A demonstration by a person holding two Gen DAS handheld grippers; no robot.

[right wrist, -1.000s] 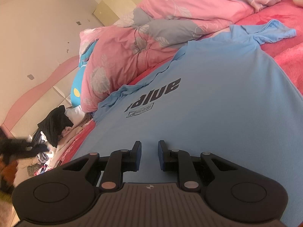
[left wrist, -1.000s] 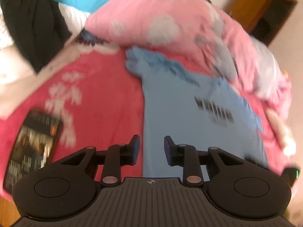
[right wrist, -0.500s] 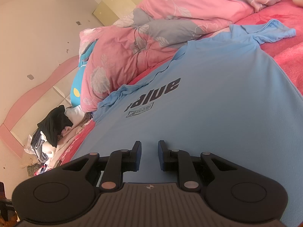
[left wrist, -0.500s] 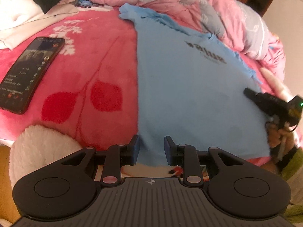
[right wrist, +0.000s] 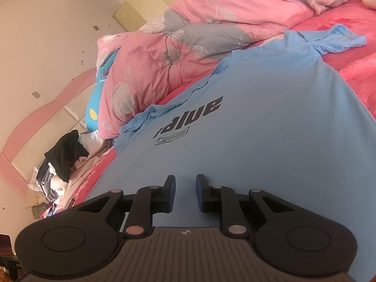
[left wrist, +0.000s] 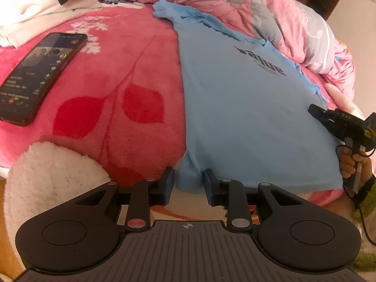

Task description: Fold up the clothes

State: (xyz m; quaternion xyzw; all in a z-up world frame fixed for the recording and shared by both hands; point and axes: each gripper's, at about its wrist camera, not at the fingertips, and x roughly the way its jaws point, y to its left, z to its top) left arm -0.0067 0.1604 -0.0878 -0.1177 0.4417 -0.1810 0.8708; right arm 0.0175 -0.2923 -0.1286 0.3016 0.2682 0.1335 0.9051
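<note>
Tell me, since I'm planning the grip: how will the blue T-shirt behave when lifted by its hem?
The T-shirt is probably floppy: its hem already bunches between the open left gripper fingers. It looks thin and light, so it should drape and sag. It may drag on the fuzzy blanket.

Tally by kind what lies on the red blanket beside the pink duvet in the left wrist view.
Blue T-shirt: 1
Phone: 1
White fluffy item: 1
Total: 3
</note>
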